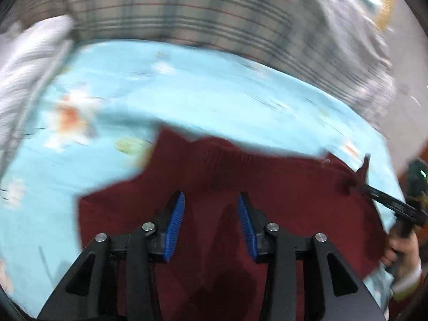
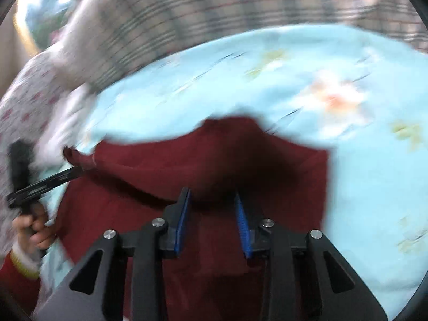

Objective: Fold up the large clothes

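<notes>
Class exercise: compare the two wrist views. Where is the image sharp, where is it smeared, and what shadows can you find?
Left wrist view: left gripper sharp, light blue sheet and plaid fabric motion-smeared, gripper shadows on the dark red garment. Right wrist view: right gripper sharp, background streaked, dark shadow on the garment; fisheye bending in both.

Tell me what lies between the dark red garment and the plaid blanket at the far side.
A stretch of light blue floral sheet separates the dark red garment from the plaid blanket. Both wrist views show it, and nothing else lies on that strip.
</notes>
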